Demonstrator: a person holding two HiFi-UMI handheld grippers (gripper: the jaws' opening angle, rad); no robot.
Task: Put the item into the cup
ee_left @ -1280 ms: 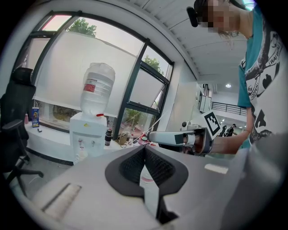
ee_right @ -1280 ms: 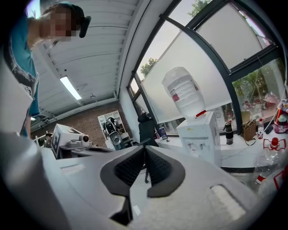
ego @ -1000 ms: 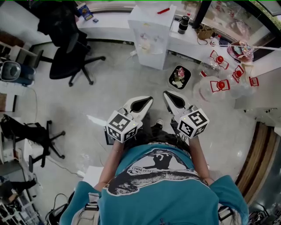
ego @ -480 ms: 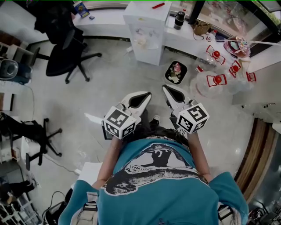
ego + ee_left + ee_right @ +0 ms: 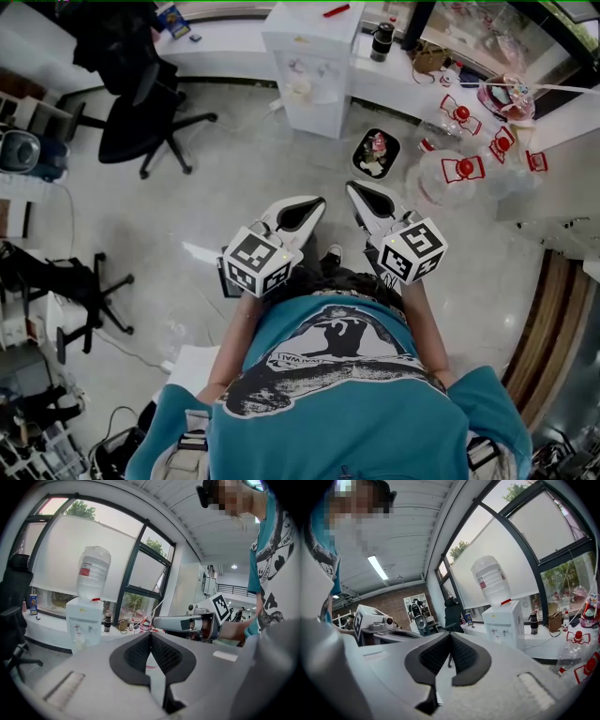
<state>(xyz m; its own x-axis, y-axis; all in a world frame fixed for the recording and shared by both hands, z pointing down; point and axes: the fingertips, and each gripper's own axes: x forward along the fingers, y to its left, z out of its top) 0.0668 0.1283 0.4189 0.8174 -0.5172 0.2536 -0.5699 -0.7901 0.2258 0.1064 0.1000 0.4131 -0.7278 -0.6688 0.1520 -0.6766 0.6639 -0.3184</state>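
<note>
I see no item held in either gripper. My left gripper (image 5: 313, 202) and right gripper (image 5: 355, 188) are held side by side in front of the person's waist, above the floor, both shut and empty. In the left gripper view the left gripper (image 5: 151, 636) has its dark pads pressed together, and the right gripper (image 5: 161, 622) shows beyond it. The right gripper (image 5: 450, 637) is likewise closed in its own view. A dark cup or flask (image 5: 382, 41) stands on the white counter (image 5: 403, 84) far ahead. A black tray (image 5: 375, 153) with pink and white things lies on the floor.
A white water dispenser (image 5: 307, 66) stands ahead by the counter. Large clear water jugs with red handles (image 5: 464, 172) lie on the floor at the right. A black office chair (image 5: 141, 117) is at the left, another chair base (image 5: 94, 291) lower left.
The head view has shifted slightly, so the dispenser and tray sit a little higher and further left. Both grippers stay shut and in much the same place.
</note>
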